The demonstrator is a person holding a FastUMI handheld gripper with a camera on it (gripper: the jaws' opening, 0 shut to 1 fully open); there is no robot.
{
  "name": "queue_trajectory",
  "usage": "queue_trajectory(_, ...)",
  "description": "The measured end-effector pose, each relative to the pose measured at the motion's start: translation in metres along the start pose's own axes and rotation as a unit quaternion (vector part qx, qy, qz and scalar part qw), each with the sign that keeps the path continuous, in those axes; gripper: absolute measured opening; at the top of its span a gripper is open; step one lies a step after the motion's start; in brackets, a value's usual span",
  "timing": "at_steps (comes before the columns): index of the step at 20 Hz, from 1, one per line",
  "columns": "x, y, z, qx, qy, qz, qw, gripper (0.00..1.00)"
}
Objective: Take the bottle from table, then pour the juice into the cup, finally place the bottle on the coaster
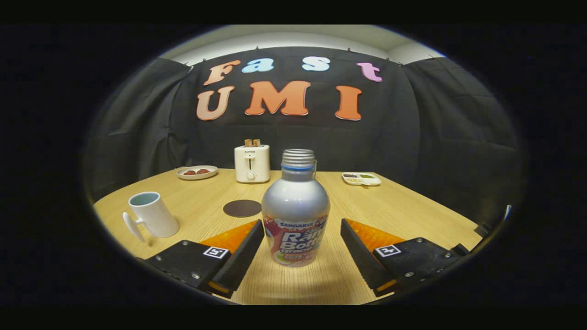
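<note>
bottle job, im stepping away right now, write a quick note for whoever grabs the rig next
Gripper: open, fingers either side of the silver metal bottle, not touching it.
Bottle stands upright on the wooden table, cap off.
White ceramic cup stands beyond the left finger; the round dark coaster lies between cup and bottle, bare.
Done: approach only.
Left: close on the bottle, lift, pour into the cup, set the bottle on the coaster.
</note>
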State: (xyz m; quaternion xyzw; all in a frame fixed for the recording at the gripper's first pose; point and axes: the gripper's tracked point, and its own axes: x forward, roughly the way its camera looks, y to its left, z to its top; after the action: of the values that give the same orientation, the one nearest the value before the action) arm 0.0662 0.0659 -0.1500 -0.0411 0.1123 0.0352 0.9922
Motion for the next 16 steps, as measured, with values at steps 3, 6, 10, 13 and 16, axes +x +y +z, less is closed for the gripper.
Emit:
queue_trajectory(3, 0.006, 0.001, -0.008, 0.011, 0.009, 0.005, 1.000, 1.00)
queue_trajectory(6, 0.009, 0.004, -0.012, 0.013, 0.015, 0.012, 1.000, 1.00)
queue_trajectory(10, 0.010, 0.012, -0.011, 0.016, 0.018, 0.025, 0.999, 0.80)
queue_trajectory(13, 0.006, 0.016, -0.008, 0.010, 0.018, 0.027, 0.999, 0.77)
queue_trajectory(16, 0.001, 0.017, 0.000, 0.001, 0.012, 0.022, 1.000, 0.77)
